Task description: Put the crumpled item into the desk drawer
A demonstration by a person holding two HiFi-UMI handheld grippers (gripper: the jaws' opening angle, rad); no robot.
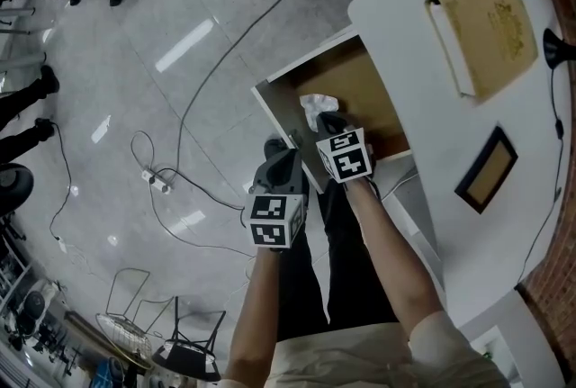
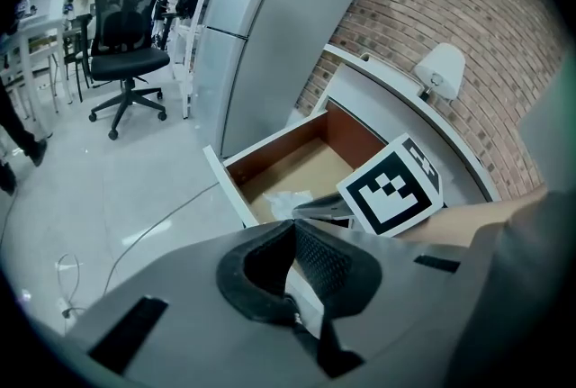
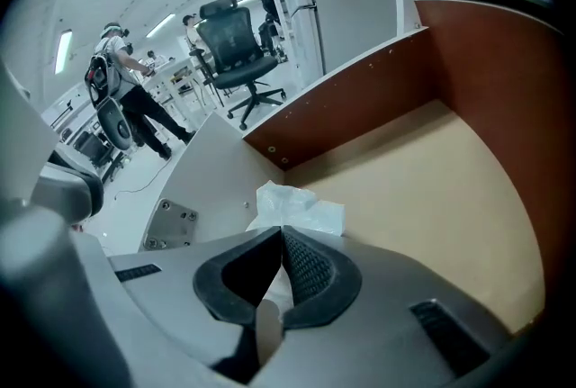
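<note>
We see the right gripper (image 1: 326,121) reaching into the open desk drawer (image 1: 364,76), its jaws clenched on the crumpled item (image 1: 315,104); in the right gripper view a white, creased wad sticks out past the tips of the jaws, which are pressed together on it. The item hangs over the tan drawer floor, near the drawer's front panel and towards its left side; we cannot tell whether it touches the floor.

The left gripper (image 1: 274,148) sits outside the drawer, just in front of the front panel and beside the right gripper; in its own view its jaws are closed on each other with nothing gripped between them, and past them we see the right gripper's marker cube (image 2: 391,185).

The drawer is pulled out from under the white bench (image 1: 450,130); on the bench lie a tan book (image 1: 481,28) and, nearer us, a dark-framed flat thing (image 1: 486,168). A cable (image 1: 184,107) runs across the grey tiled floor (image 1: 135,89); a black office chair (image 2: 130,26) stands well apart.
</note>
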